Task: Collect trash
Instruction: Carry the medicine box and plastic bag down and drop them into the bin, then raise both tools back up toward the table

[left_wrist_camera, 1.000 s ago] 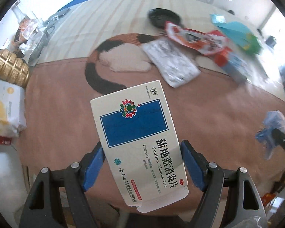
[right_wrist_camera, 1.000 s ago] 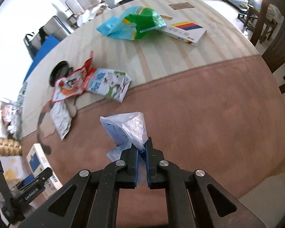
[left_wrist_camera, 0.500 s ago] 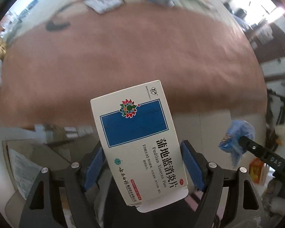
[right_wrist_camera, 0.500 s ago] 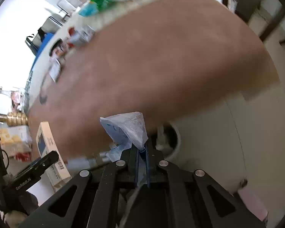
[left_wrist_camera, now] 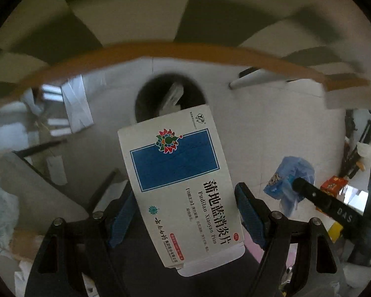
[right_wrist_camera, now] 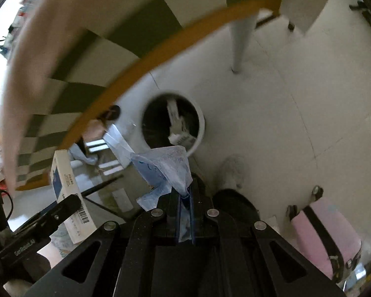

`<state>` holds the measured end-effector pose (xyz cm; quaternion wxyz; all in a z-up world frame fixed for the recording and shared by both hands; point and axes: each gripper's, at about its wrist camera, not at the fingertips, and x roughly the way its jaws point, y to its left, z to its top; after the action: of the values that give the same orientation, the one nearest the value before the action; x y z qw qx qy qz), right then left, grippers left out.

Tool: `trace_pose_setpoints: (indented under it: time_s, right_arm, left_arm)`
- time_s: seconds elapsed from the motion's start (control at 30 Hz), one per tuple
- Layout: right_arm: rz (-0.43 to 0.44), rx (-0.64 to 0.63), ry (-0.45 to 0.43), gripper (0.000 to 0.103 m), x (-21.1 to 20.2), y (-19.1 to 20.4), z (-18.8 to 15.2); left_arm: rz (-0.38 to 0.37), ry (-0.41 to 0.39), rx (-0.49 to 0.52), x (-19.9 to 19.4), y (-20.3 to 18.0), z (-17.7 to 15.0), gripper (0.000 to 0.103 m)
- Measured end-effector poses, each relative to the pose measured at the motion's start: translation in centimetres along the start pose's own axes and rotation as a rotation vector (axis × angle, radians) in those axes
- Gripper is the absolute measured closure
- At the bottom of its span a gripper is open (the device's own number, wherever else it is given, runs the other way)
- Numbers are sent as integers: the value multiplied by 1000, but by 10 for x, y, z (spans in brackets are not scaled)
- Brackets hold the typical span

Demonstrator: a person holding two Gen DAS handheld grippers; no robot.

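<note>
My left gripper [left_wrist_camera: 183,198] is shut on a white medicine box [left_wrist_camera: 178,173] with a blue panel, gripped across its width. A round white trash bin [left_wrist_camera: 160,99] with a dark inside sits on the floor just beyond the box. My right gripper [right_wrist_camera: 184,195] is shut on a crumpled blue and clear plastic wrapper [right_wrist_camera: 165,165], which hangs near the rim of the same trash bin [right_wrist_camera: 200,128]. Some white trash lies in the bin. In the left wrist view the wrapper [left_wrist_camera: 291,175] shows at the right; in the right wrist view the box [right_wrist_camera: 66,185] shows at the left.
The tablecloth's checked skirt with its orange hem [left_wrist_camera: 185,49] hangs above the bin. A white table leg [right_wrist_camera: 240,44] stands on the pale tiled floor. A pink suitcase [right_wrist_camera: 326,232] is at the lower right, a dark shoe [right_wrist_camera: 235,203] near the gripper, and clutter [left_wrist_camera: 69,104] lies left of the bin.
Both grippers have dropped from over the tabletop past its edge toward the floor. The bin has come into view below them. Box and wrapper remain held.
</note>
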<state>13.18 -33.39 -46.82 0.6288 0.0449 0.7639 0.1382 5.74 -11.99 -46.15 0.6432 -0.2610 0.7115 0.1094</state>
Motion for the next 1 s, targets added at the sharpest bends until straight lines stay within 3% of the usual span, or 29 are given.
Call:
trace_pose_setpoints:
  time_s: [0.3, 0.47, 0.53, 0.57, 0.6, 0.67, 0.73, 0.8, 0.87, 1.0]
  right_arm:
    - [-23, 125, 108, 97, 110, -20, 41]
    - [13, 164, 144, 97, 152, -19, 69]
    - [38, 169, 167, 97, 169, -17, 81]
    - [49, 173, 174, 97, 176, -15, 86]
    - [51, 174, 177, 96, 183, -14, 91]
    - [61, 174, 187, 94, 195, -10, 100]
    - [55, 174, 208, 86, 206, -6, 107]
    - [65, 170, 216, 66, 212, -2, 111]
    - [45, 147, 211, 63, 215, 2, 110]
    - [-27, 85, 204, 42, 213, 11, 101]
  left_arm:
    - [-47, 150, -108, 104, 44, 46, 26]
    - [-61, 191, -136, 124, 51, 66, 25]
    - [-51, 185, -135, 126, 54, 73, 19]
    - [-48, 186, -140, 127, 56, 76, 7]
    - [-52, 186, -148, 128, 58, 79, 2]
    - [-43, 183, -162, 130, 62, 83, 2]
    - [-34, 181, -174, 132, 65, 85, 2]
    - [-11, 178, -176, 132, 69, 84, 2]
    - [17, 178, -174, 133, 72, 81, 2]
    - [101, 174, -158, 128, 76, 66, 2]
